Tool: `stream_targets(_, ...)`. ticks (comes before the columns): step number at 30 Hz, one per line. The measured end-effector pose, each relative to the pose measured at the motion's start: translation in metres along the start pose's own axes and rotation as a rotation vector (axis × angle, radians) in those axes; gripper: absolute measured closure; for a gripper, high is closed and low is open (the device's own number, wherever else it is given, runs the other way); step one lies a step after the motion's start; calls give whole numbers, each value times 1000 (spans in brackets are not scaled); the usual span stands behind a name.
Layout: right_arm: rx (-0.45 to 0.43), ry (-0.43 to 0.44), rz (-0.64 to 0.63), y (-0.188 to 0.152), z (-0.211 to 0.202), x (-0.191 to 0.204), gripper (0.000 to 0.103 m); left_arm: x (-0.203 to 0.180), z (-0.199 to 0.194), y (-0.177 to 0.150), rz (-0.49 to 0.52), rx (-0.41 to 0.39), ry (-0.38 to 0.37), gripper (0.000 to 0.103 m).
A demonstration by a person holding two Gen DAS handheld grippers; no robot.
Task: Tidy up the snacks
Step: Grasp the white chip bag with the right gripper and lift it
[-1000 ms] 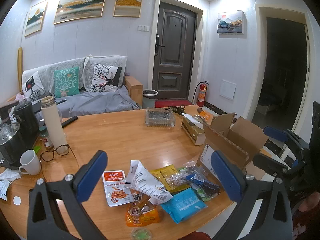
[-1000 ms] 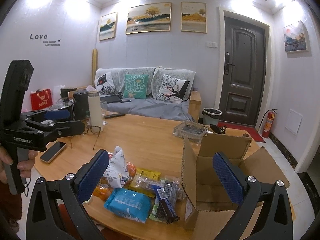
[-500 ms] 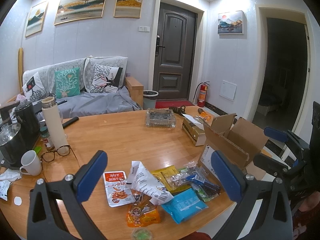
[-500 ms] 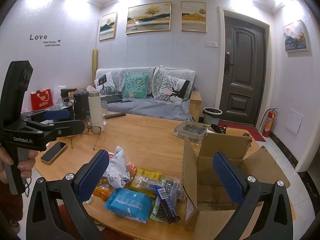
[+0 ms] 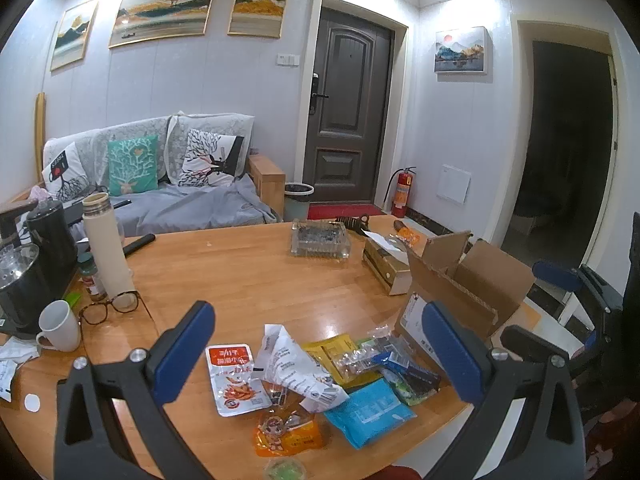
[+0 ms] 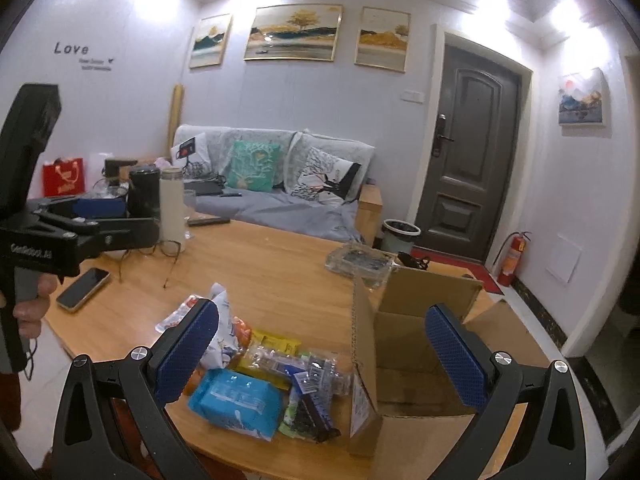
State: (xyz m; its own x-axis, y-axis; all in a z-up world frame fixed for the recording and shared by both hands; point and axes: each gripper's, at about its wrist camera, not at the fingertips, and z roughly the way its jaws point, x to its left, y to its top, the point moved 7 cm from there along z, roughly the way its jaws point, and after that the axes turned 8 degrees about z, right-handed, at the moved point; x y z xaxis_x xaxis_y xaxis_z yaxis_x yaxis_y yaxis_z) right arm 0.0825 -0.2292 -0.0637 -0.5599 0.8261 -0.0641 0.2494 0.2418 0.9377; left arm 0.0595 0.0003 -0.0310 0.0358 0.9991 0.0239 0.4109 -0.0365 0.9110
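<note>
Left wrist view: snacks (image 5: 320, 376) lie heaped at the table (image 5: 248, 280) edge beside the open box (image 5: 472, 288). Left gripper (image 5: 320, 356) and right gripper (image 6: 320, 348) both gape wide, holding nothing. Packets look light, soft, slippery; pinch a sealed edge

Bright ceiling lights (image 6: 496, 2) bloom white around twelve o'clock. Glare streaks the wooden table (image 5: 256, 276). Fisheye bending and black corners ring both sharp views; the open doorway (image 5: 572, 148) at three o'clock stays dark.
</note>
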Motion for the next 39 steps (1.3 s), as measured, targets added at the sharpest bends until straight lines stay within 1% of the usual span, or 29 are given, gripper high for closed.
stream_targets(3, 50, 31, 18, 2, 3, 6, 0, 8, -2, 0, -9, -8, -5, 1)
stream_targets(4, 67, 54, 31, 4, 5, 7, 0, 11, -3, 0, -12, -11, -6, 1)
stream_targets(7, 68, 103, 47, 8, 7, 17, 1, 23, -5, -3, -21, -20, -5, 1)
stream_targets(8, 66, 109, 42, 10, 9, 20, 5, 28, -5, -4, -24, -20, -4, 1)
stream_targets(9, 68, 114, 33, 11, 11, 26, 15, 34, -6, -6, -28, -22, -4, 1)
stream_targets(10, 78, 121, 17, 11, 16, 34, 20, 40, -5, -8, -30, -21, -5, 1)
stream_targets(11, 92, 132, 4, 10, 21, 41, 29, 46, -4, -11, -33, -18, -3, 1)
stream_targets(12, 105, 143, -4, 9, 26, 46, 36, 50, -3, -13, -35, -15, -1, 1)
stream_targets(13, 134, 173, -16, 5, 35, 56, 39, 56, -2, -16, -38, -11, 3, 1)
stream_targets(15, 186, 229, -24, -3, 49, 70, 58, 71, 3, -27, -51, 5, 10, 1)
stream_targets(17, 259, 289, -29, -17, 67, 86, 65, 85, 11, -40, -76, 34, 6, 1)
stream_targets(21, 395, 364, -23, -49, 104, 106, 65, 109, 31, -72, -154, 101, -48, 1)
stream_targets(23, 445, 380, -6, -62, 122, 109, 65, 117, 42, -86, -182, 137, -57, 1)
stream_targets(25, 487, 374, 1, -72, 139, 109, 64, 124, 53, -98, -199, 168, -53, 1)
stream_targets(26, 497, 365, 4, -77, 148, 109, 61, 126, 57, -102, -203, 176, -57, 1)
stream_targets(27, 510, 354, 10, -81, 157, 108, 53, 127, 62, -107, -205, 184, -61, 1)
stream_targets(28, 517, 346, 17, -84, 161, 106, 47, 128, 66, -110, -207, 190, -65, 1)
stream_targets(29, 524, 337, 27, -87, 168, 104, 38, 129, 71, -114, -207, 198, -70, 1)
stream_targets(30, 533, 333, 33, -90, 175, 102, 35, 130, 75, -116, -206, 202, -73, 1)
stream_targets(34, 569, 341, 43, -97, 193, 102, 35, 125, 89, -124, -204, 231, -85, 1)
stream_targets(38, 600, 347, 56, -107, 208, 102, 36, 126, 99, -131, -199, 259, -78, 1)
stream_targets(39, 610, 346, 63, -109, 212, 102, 38, 126, 101, -133, -200, 265, -78, 1)
